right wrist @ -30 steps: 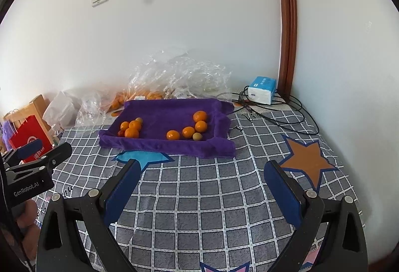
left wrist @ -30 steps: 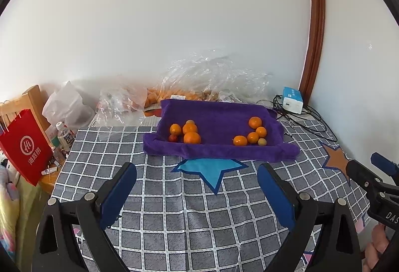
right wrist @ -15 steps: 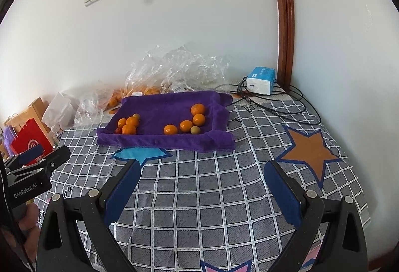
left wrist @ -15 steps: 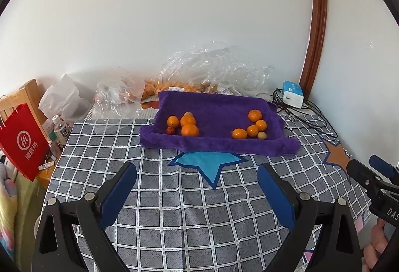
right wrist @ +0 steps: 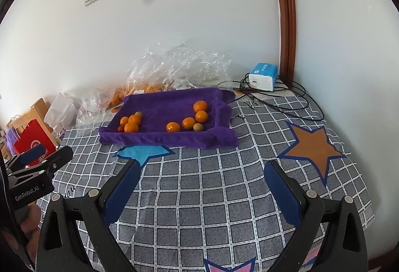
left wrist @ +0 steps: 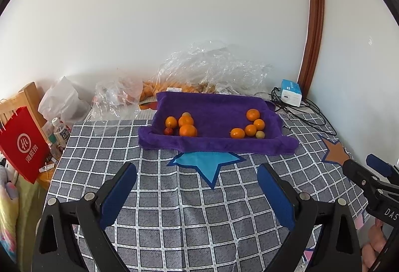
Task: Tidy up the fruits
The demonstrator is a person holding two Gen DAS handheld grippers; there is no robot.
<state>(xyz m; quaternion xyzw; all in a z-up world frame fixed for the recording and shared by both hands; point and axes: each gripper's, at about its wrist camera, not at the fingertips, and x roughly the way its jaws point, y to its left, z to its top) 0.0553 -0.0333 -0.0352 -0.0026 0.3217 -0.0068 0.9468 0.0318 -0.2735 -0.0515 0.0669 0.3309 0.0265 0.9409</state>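
A: Left wrist view?
B: Left tool [left wrist: 197, 187] w/ fingers wide apart, empty, above checked bench [left wrist: 174, 209]. Fruits [left wrist: 183, 124] sit in two clusters on purple cloth [left wrist: 214, 107], well ahead.
A: Right wrist view?
B: Right tool [right wrist: 200, 186] likewise spread, holding nothing; purple cloth at bench's far side, white box [right wrist: 263, 76] beyond.

I see a table covered by a grey checked cloth [left wrist: 174, 197] bearing blue [left wrist: 207, 164] and orange star [right wrist: 311, 147] patches. On it, toward the far wall, lies a purple towel [left wrist: 214, 107] with raised edges. Behind the towel rest crumpled clear plastic bags [left wrist: 212, 67]. At the far right corner sit a blue-and-white box [right wrist: 263, 76] and black cables [right wrist: 286, 102].
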